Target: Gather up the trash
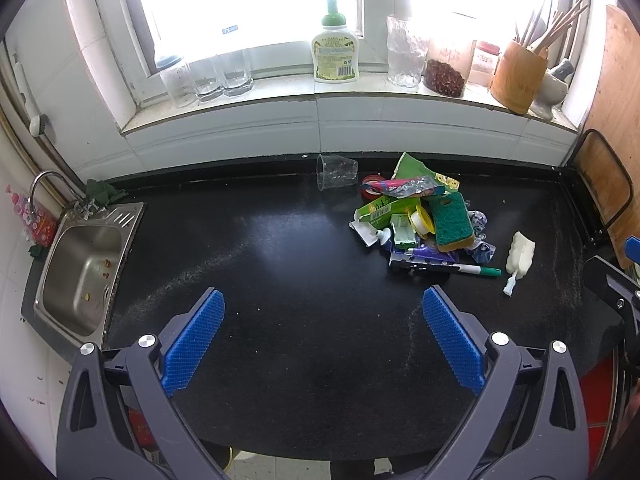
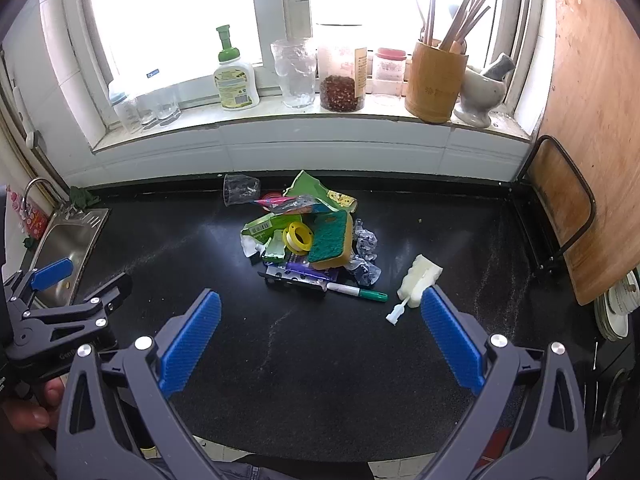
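Observation:
A pile of trash [image 1: 416, 220] lies on the black counter [image 1: 280, 280]: green wrappers, a green-and-yellow sponge [image 1: 454, 220], a yellow tape roll [image 1: 424, 222], crumpled foil, and a green-capped marker [image 1: 472, 269]. A clear plastic cup [image 1: 336, 172] lies on its side behind the pile. A white foam brush [image 1: 519, 258] lies to its right. The pile [image 2: 308, 240], sponge [image 2: 332, 240], marker [image 2: 358, 292], cup [image 2: 240, 190] and brush [image 2: 418, 280] also show in the right wrist view. My left gripper [image 1: 323, 306] is open and empty, well short of the pile. My right gripper [image 2: 320, 308] is open and empty, just in front of the pile.
A steel sink [image 1: 80, 272] is set in the counter at the left. The windowsill [image 1: 320, 100] holds glasses, a soap bottle [image 1: 335, 46], jars and a bamboo utensil holder [image 1: 518, 76]. A wooden board [image 2: 592, 128] leans in a black rack at the right.

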Available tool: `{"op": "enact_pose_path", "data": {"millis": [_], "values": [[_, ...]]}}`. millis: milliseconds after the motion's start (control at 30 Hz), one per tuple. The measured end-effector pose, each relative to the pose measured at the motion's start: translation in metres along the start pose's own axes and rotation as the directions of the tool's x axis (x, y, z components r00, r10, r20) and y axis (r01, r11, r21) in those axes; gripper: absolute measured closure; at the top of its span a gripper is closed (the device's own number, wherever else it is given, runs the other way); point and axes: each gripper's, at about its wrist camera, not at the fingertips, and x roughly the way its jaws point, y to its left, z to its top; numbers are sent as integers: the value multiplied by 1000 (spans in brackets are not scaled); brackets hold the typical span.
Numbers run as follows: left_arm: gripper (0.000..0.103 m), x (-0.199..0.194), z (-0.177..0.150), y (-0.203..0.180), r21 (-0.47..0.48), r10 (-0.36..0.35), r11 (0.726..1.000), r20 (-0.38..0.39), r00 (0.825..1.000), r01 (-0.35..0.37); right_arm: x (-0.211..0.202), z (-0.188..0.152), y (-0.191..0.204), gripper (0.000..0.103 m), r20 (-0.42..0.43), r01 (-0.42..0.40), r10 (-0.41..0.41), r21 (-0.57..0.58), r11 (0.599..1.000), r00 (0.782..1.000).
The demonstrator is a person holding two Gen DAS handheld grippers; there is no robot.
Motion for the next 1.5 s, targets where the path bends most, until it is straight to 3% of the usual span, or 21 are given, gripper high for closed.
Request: {"op": "enact_pose_path", "data": {"millis": [300,500,633,800,1000,1133,1367,1400,1433,1500], "values": [[6,16,-1,-7,-3,-5,1000,-18,1000,5,15,5,-15,6,-10,-30,30,9,1000,999],[6,38,18,4,1,-28,1000,-15,1000,28,43,20,-30,6,-4,-94,94,17,995,996],[6,68,38,5,-5,-37,999,0,999,37,86,42,-45,6,-19,-117,118,20,993,993],[6,137,79,1,-5,-44,999,-38,998,44,166,74,-63,10,-76,-142,144,22,990,987],[6,230,122,-5,-36,-54,998,-53,997,53,270,104,-81,14,-164,-203,213,74,976,963],[6,286,138,-7,-34,-49,998,-58,997,47,328,116,-83,14,-218,-261,275,92,961,936],[7,343,143,0,-56,-66,997,-94,993,61,384,116,-82,15,-306,-337,350,96,936,885],[9,344,144,1,-62,-109,993,-76,991,104,389,115,-84,16,-316,-345,361,107,932,877],[14,346,144,0,-56,-104,993,-74,992,100,392,113,-86,17,-316,-372,393,127,920,863],[32,351,143,-4,-31,-94,995,-97,991,91,394,111,-89,22,-312,-406,436,159,900,844]]}}
